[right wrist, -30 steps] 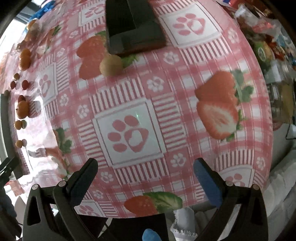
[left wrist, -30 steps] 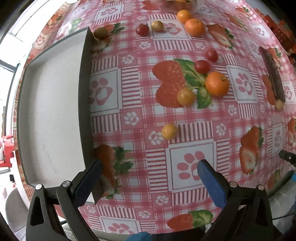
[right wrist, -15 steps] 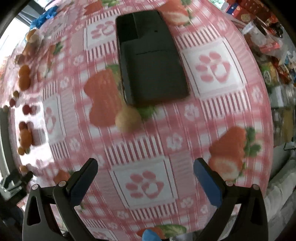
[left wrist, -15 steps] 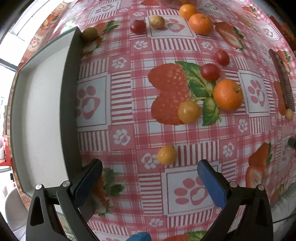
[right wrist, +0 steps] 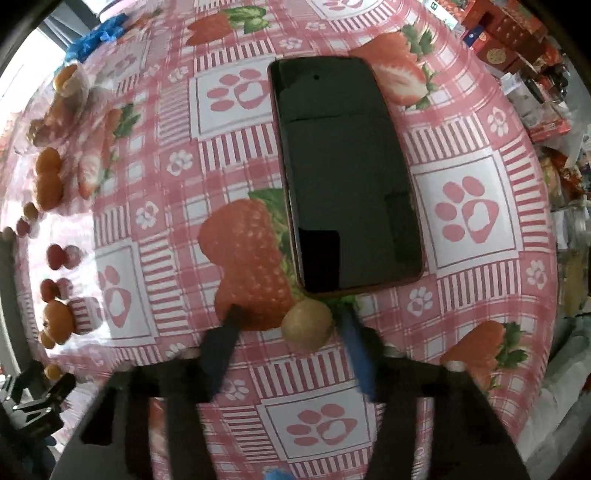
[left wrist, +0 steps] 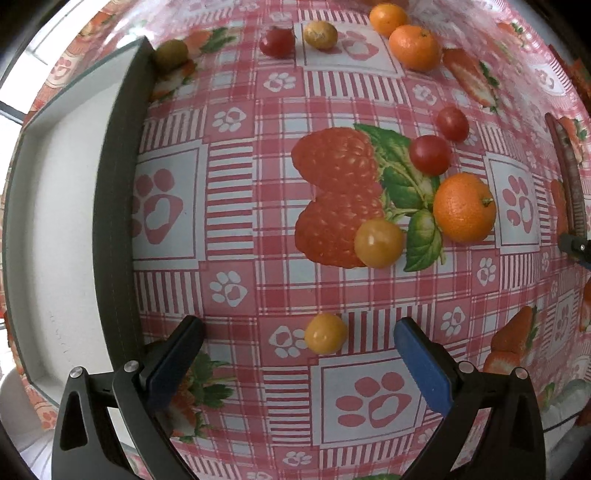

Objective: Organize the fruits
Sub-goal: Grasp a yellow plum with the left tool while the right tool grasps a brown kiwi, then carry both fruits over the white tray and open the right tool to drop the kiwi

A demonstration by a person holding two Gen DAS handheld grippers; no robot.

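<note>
In the left wrist view my left gripper (left wrist: 297,332) is open, and a small yellow cherry tomato (left wrist: 325,333) lies on the cloth between its fingertips. Further off lie a larger yellow tomato (left wrist: 378,242), an orange (left wrist: 464,207) and two red cherry tomatoes (left wrist: 429,154). A grey tray (left wrist: 55,229) lies empty at the left. In the right wrist view my right gripper (right wrist: 291,321) is open but narrowed around a tan round fruit (right wrist: 307,328), just below a black phone (right wrist: 345,177).
More oranges (left wrist: 414,47) and small fruits (left wrist: 320,34) lie at the far edge in the left wrist view. A green-brown fruit (left wrist: 170,54) sits by the tray's far corner. Boxes and packets (right wrist: 517,44) crowd the right beyond the table edge.
My left gripper moved forward until the small yellow tomato came between its fingers. My right gripper moved forward to the tan fruit and its fingers narrowed around it.
</note>
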